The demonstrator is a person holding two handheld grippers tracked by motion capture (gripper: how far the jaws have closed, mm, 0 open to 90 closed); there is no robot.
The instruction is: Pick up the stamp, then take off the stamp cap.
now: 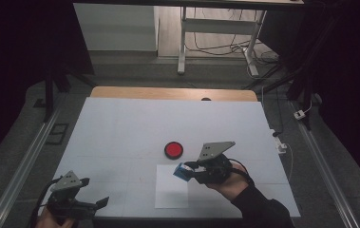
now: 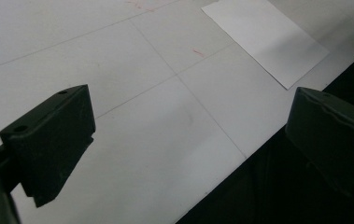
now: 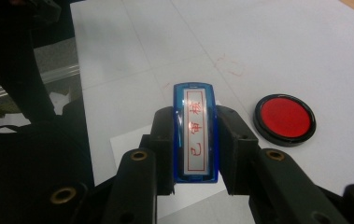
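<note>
One blue stamp (image 3: 195,133), one round red ink pad (image 1: 173,150), one sheet of white paper (image 1: 171,186) and two grippers are on show. The right gripper (image 1: 190,171) is clamped on the blue stamp, its jaws pressed against the stamp's two long sides; the stamp hangs above the right part of the paper, not touching it. In the right gripper view the stamp's pale face carries red characters inside a red frame and points toward the camera. The ink pad, red in a black rim, lies on the table just beyond the paper, to the far left of the held stamp, and apart from both.

The left gripper (image 1: 102,203) hovers at the near left corner of the table with its jaws spread wide and nothing between them; in the left gripper view they straddle the table's near edge.

The table (image 1: 120,128) is covered in a white sheet crossed by thin lines, with faint red marks near the middle and a wooden strip along the far edge. Beyond it stand a white desk frame (image 1: 215,28) and loose cables on a grey floor; the room's sides are dark.
</note>
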